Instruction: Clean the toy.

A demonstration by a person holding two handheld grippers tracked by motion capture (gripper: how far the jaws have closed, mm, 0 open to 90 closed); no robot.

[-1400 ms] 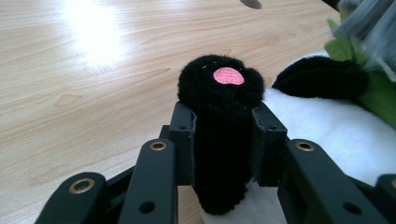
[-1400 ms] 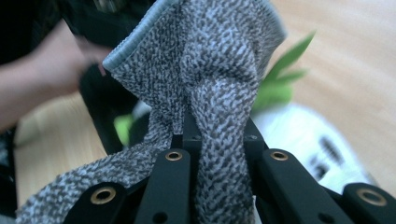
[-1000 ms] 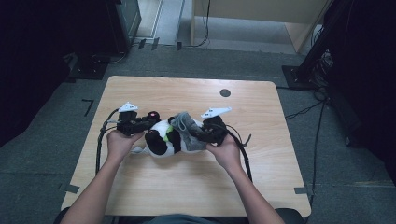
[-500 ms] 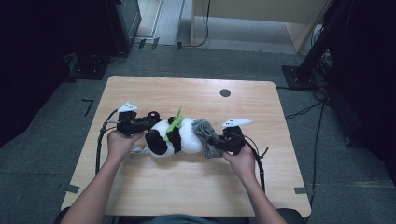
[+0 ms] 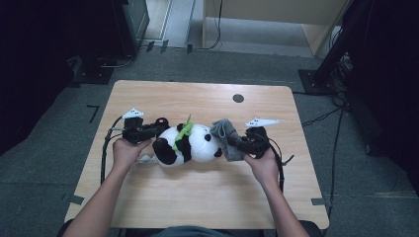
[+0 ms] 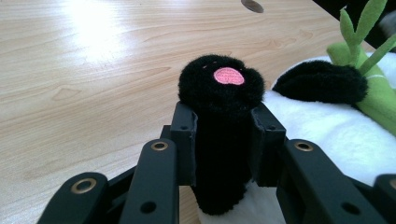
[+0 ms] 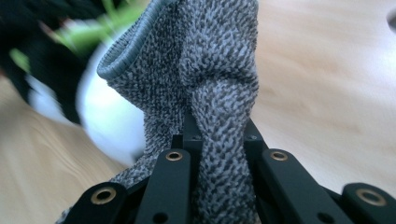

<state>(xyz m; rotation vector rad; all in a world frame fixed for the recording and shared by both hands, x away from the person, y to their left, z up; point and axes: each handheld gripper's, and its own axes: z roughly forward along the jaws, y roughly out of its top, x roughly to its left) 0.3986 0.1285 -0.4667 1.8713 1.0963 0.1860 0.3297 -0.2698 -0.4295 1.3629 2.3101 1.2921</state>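
Light wood table sits mid-frame in the high view, with rounded corners and a dark round hole near its upper edge. Around it I see grey carpet floor with tape marks; dark equipment fills the upper left and right of the frame, and a pale wooden cabinet stands at the top.

Both my forearms enter from the bottom edge and spread apart. My left hand holds the left gripper left of centre, pointing toward the right of the frame. Its fingers are clenched on the black leg of the plush panda, pink paw pad up. The panda lies on its side at table centre, a green bamboo sprig on its chest.

My right hand holds the right gripper right of centre, pointing left. Its fingers are clamped on a grey knit sock, which is bunched just beside the panda's head. In the right gripper view, the background is blurred.
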